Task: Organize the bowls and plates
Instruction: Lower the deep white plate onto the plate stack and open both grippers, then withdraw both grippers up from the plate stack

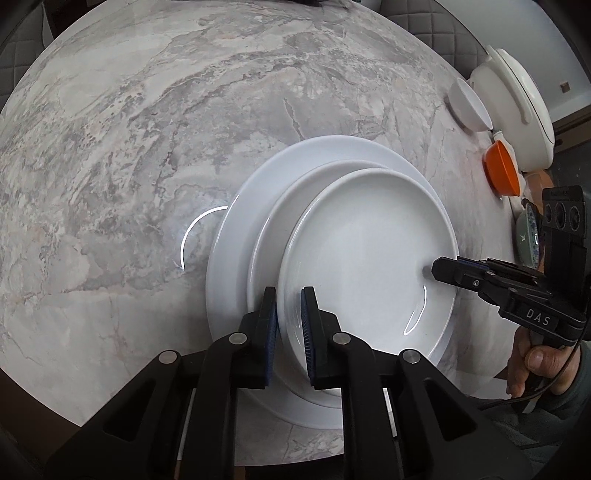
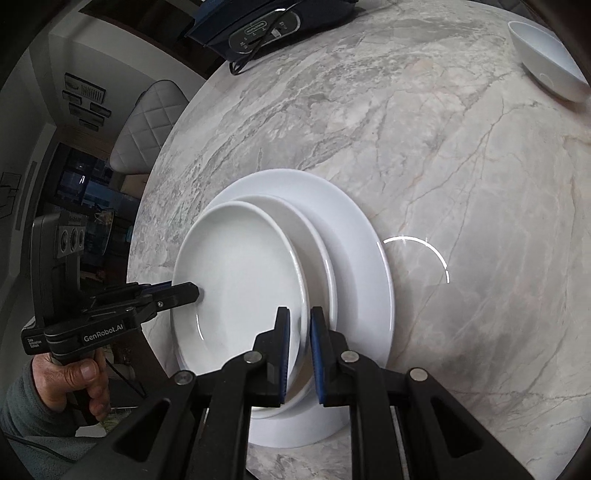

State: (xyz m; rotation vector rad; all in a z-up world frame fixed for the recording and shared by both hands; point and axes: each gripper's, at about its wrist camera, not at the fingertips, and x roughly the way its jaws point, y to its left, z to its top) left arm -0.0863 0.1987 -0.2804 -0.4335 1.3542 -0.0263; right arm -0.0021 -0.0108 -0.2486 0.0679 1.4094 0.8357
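Three white plates lie stacked on the marble table. The small top plate (image 1: 369, 258) (image 2: 240, 280) sits off-centre on a middle plate (image 1: 291, 218) (image 2: 317, 251), over the large bottom plate (image 1: 236, 240) (image 2: 354, 236). My left gripper (image 1: 290, 325) is shut on the top plate's near rim; in the right wrist view it enters from the left (image 2: 194, 291). My right gripper (image 2: 300, 350) is shut on the opposite rim of the same plate, and it shows at the right of the left wrist view (image 1: 439, 271).
In the left wrist view, at the right table edge, stand a white bowl (image 1: 471, 107), a white lidded pot (image 1: 517, 110), an orange bowl (image 1: 502, 168) and a patterned dish (image 1: 528, 236). The right wrist view shows a white bowl (image 2: 546, 59), a dark appliance (image 2: 266, 26) and a quilted chair (image 2: 147, 125).
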